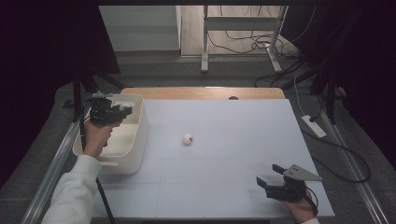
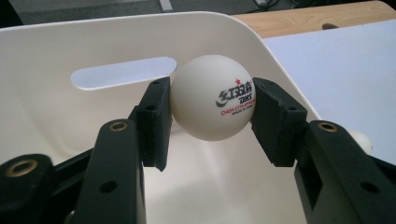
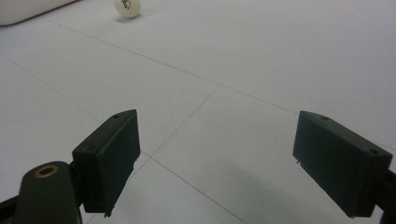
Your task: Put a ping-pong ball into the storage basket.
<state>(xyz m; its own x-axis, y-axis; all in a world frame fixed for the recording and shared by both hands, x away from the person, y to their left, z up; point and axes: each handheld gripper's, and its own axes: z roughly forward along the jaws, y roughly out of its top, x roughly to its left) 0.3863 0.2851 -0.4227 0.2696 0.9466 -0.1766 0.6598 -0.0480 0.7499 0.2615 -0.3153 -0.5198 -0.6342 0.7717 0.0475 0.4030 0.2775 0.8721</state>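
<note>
My left gripper (image 2: 211,109) is shut on a white ping-pong ball (image 2: 212,97) with black and red print, held above the inside of a white bin (image 2: 56,51). In the high view the left gripper (image 1: 122,111) hovers over that bin (image 1: 140,140) at the table's left side. A second white ball (image 1: 187,138) lies on the white table surface near the middle; it is also in the right gripper view, far off at the top as the ball (image 3: 127,7). My right gripper (image 1: 267,175) is open near the front right corner, its fingers (image 3: 112,156) wide apart with nothing between them.
The white mat (image 1: 224,154) covers a wooden table whose far edge (image 1: 201,92) shows bare wood with a small hole. Metal rails run along both table sides. Cables and a desk frame (image 1: 243,28) lie on the floor beyond.
</note>
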